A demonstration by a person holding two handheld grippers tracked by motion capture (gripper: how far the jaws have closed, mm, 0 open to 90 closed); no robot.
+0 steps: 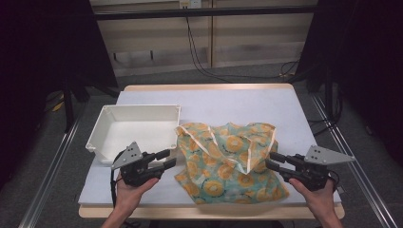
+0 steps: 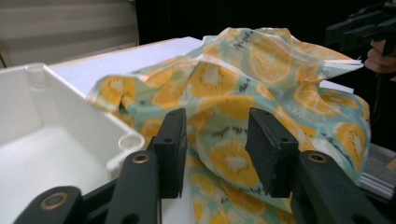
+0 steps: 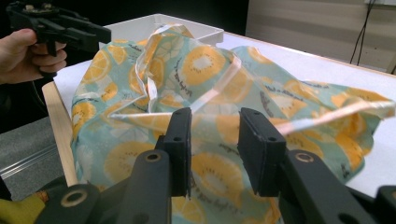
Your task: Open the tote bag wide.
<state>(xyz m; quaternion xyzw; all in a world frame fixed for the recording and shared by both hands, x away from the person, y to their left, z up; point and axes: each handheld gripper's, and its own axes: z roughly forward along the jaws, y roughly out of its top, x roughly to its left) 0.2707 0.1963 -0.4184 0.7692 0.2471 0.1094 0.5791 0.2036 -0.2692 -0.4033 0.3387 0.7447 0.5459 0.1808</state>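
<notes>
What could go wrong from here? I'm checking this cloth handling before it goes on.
1. The left gripper and right gripper have gaps between their jaws with no cloth pinched, so closing might catch nothing.
2. The patterned cloth lies bunched with loose folds, so a grab may take only one layer.
3. The white tray sits close beside the left gripper and could get knocked.

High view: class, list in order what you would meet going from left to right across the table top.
White tray → left tool → lemon-print cloth bag → right tool
</notes>
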